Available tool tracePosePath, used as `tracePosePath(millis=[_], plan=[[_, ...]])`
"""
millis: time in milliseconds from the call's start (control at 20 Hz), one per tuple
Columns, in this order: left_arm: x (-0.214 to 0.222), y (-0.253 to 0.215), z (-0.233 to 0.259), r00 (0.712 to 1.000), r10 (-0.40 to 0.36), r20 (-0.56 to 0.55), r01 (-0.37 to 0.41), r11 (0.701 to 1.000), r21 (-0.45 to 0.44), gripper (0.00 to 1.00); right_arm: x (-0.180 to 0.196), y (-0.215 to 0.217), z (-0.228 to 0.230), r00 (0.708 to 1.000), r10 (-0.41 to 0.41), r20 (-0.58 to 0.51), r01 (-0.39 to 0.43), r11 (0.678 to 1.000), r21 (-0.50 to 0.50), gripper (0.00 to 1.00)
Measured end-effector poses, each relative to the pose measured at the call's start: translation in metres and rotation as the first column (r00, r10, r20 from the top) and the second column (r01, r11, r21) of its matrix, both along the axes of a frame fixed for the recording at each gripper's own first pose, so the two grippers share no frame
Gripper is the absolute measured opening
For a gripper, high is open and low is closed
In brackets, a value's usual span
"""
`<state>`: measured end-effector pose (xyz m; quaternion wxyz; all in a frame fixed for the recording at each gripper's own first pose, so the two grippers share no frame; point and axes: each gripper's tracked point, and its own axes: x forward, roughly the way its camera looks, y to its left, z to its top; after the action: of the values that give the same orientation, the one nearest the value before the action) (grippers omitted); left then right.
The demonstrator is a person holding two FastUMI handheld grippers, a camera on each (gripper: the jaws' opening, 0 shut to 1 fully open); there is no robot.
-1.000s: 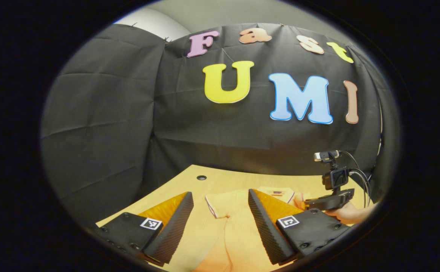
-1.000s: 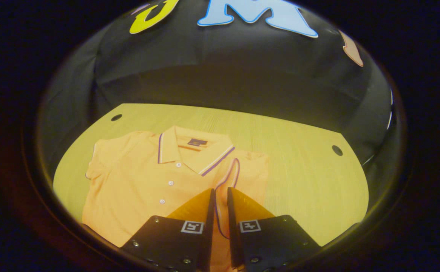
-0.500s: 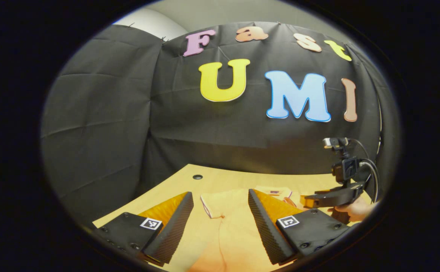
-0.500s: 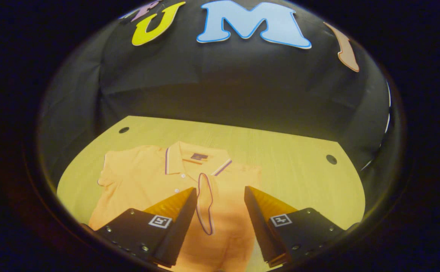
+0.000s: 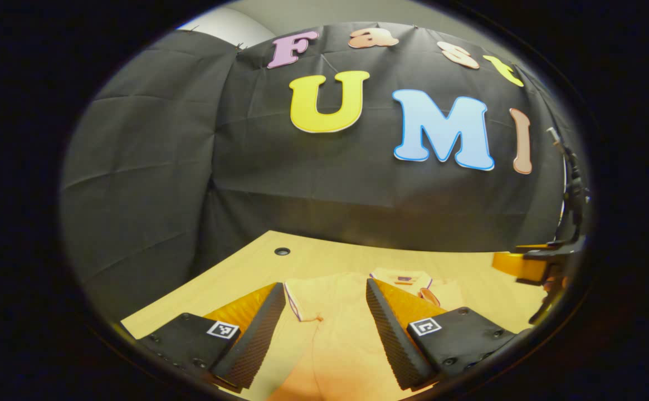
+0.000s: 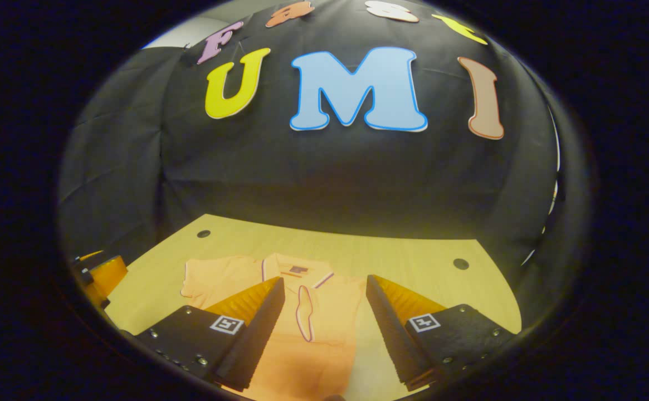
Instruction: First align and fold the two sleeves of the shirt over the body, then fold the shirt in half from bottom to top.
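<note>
1. The left gripper (image 5: 324, 328) sits at the bottom centre of the left gripper view with its fingers spread wide and nothing between them.
2. Between and beyond those fingers lies the orange shirt (image 5: 338, 345), flat on the desk (image 5: 235, 273). Its left sleeve (image 5: 302, 298), edged with a dark stripe, spreads out sideways just above the gap.
3. The collar (image 5: 399, 277) shows to the right of centre, past the right finger.
4. At the right edge of that view the right gripper (image 5: 525, 264) hangs above the desk, well apart from the shirt.
5. In the right gripper view the right gripper (image 6: 324, 328) is at the bottom centre, also wide open and empty.
6. Between its fingers the right sleeve (image 6: 303, 312) lies folded inward over the shirt's body (image 6: 302, 362), its striped cuff pointing down the frame.
7. The collar (image 6: 296, 272) is just above, and the unfolded left sleeve (image 6: 204, 281) extends to the left.
8. The left gripper (image 6: 98, 273) appears at the left edge of the frame.
9. A round hole (image 6: 460, 263) marks the desk to the right.
</note>
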<state>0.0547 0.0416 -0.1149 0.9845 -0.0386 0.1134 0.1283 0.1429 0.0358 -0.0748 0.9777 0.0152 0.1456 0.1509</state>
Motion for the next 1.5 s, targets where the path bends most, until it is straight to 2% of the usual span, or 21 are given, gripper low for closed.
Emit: tracePosePath(millis=[350, 550, 650, 900, 1150, 1500], plan=[[0.057, 0.042, -0.046, 0.997, 0.031, -0.076, -0.038, 0.996, -0.079, 0.95, -0.047, -0.016, 0.019, 0.997, -0.036, 0.062, 0.039, 0.998, -0.041, 0.92], [0.088, 0.07, -0.078, 0.991, 0.04, -0.125, -0.051, 0.995, -0.084, 0.94, -0.065, -0.005, 0.016, 0.997, -0.042, 0.062, 0.045, 0.997, -0.063, 0.9], [0.101, 0.079, -0.094, 0.988, 0.032, -0.152, -0.044, 0.996, -0.078, 0.96, -0.072, 0.005, 0.015, 0.997, -0.038, 0.067, 0.042, 0.997, -0.064, 0.92], [0.131, 0.098, -0.135, 0.976, -0.002, -0.218, -0.02, 0.995, -0.096, 0.96, -0.089, 0.023, 0.007, 0.996, -0.083, 0.024, 0.085, 0.994, -0.068, 0.91], [0.146, 0.105, -0.164, 0.961, -0.041, -0.273, 0.015, 0.995, -0.098, 0.95, -0.101, 0.031, -0.001, 0.989, -0.148, -0.011, 0.147, 0.986, -0.084, 0.91], [0.151, 0.111, -0.182, 0.949, -0.027, -0.315, -0.018, 0.99, -0.14, 0.94, -0.107, 0.026, 0.005, 0.985, -0.173, -0.013, 0.171, 0.981, -0.096, 0.92]])
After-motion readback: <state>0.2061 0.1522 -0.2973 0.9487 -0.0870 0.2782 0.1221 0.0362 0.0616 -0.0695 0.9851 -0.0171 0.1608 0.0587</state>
